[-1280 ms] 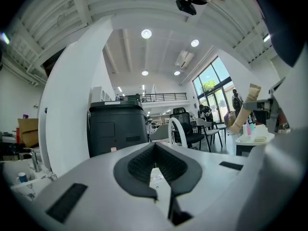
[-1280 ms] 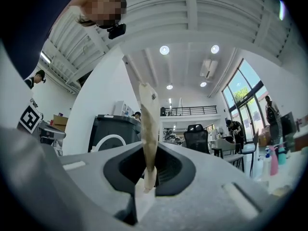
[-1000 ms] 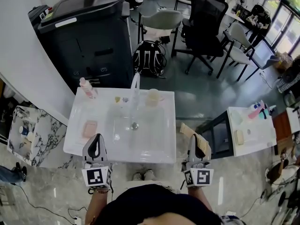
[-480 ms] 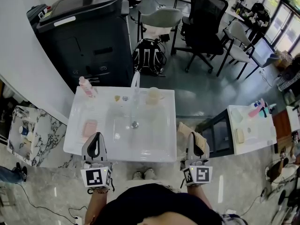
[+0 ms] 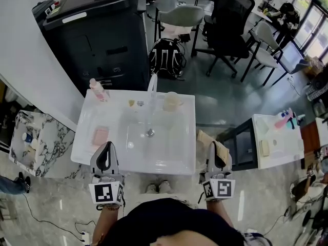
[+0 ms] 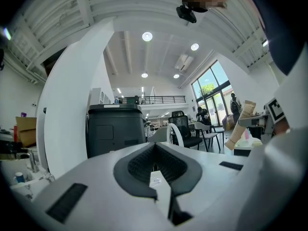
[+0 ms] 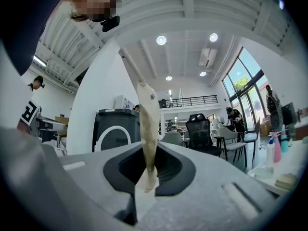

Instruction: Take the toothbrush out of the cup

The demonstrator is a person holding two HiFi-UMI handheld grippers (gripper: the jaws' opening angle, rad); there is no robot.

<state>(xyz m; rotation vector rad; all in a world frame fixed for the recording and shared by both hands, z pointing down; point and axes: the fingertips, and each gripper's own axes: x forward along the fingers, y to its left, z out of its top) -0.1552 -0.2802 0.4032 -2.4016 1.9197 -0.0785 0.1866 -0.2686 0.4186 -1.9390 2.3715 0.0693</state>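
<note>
A cream cup (image 5: 171, 101) stands at the back of the white washbasin (image 5: 82, 152), right of the tap (image 5: 152, 84); I see no toothbrush sticking out of it. My right gripper (image 5: 214, 146) hovers off the basin's front right corner, shut on a long tan stick-like thing (image 5: 204, 139), which may be the toothbrush. In the right gripper view that tan thing (image 7: 147, 114) rises upright from between the shut jaws (image 7: 147, 150). My left gripper (image 5: 106, 146) is at the basin's front left edge, jaws together (image 6: 155, 146) with nothing held.
A pink bottle (image 5: 96, 90) and a pink soap (image 5: 100, 136) sit on the basin's left side. A black copier (image 5: 97, 35), a backpack (image 5: 166, 60) and office chairs (image 5: 225, 19) stand behind. Another white basin (image 5: 279, 150) is on the right, a marble stand (image 5: 28, 142) on the left.
</note>
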